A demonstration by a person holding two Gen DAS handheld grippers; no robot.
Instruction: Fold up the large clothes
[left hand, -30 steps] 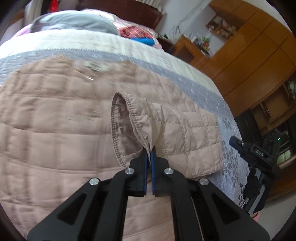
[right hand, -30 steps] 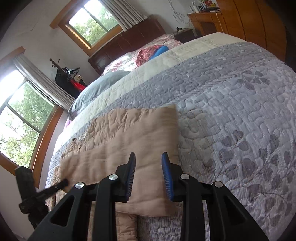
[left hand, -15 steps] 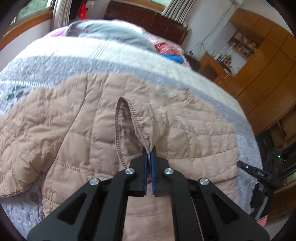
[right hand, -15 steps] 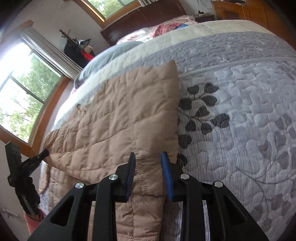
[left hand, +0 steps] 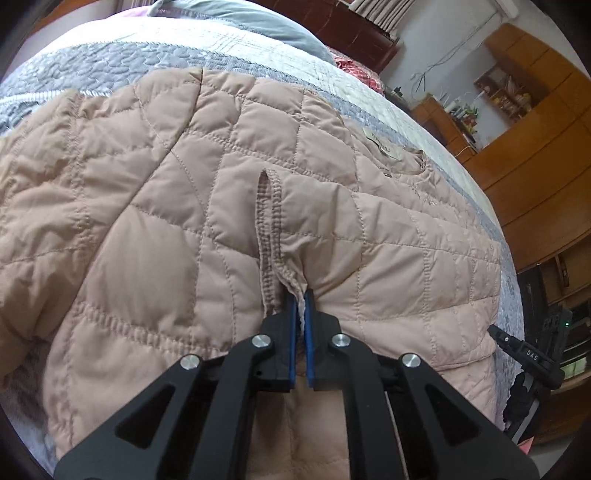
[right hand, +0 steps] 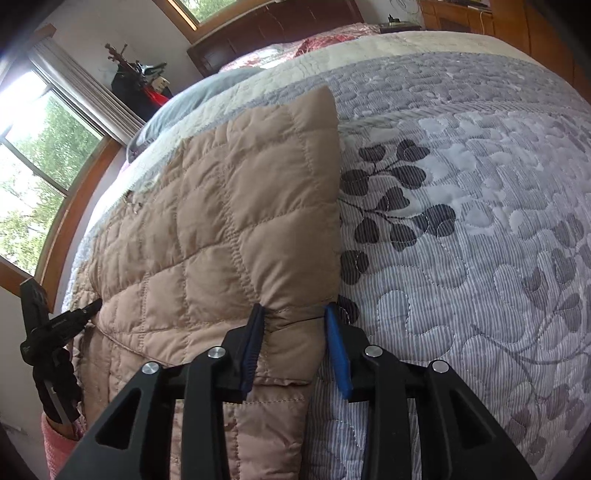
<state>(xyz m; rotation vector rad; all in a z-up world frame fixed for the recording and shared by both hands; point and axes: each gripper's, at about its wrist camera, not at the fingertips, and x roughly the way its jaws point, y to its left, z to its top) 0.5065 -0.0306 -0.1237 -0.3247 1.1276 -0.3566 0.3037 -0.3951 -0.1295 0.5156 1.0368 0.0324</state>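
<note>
A beige quilted jacket [left hand: 166, 206] lies spread on the bed. In the left wrist view my left gripper [left hand: 300, 301] is shut on the stitched cuff of a sleeve [left hand: 273, 236] that lies across the jacket body. In the right wrist view the folded jacket [right hand: 229, 229] ends in a straight right edge. My right gripper [right hand: 295, 314] is open, its blue pads [right hand: 338, 343] standing either side of the jacket's lower right corner, low over the bedspread. Nothing is pinched there.
The bed carries a grey quilted bedspread [right hand: 461, 206] with a leaf pattern. A grey pillow [left hand: 258, 18] and dark headboard [right hand: 273, 29] are at the far end. Wooden cabinets [left hand: 535, 140] stand right of the bed, windows [right hand: 37, 155] left. A black tripod [left hand: 528, 358] stands at the bed's foot.
My left gripper has carried the sleeve cuff across and lowered it onto the jacket body. My right gripper has come down and closer, now straddling the jacket's corner, still open.
</note>
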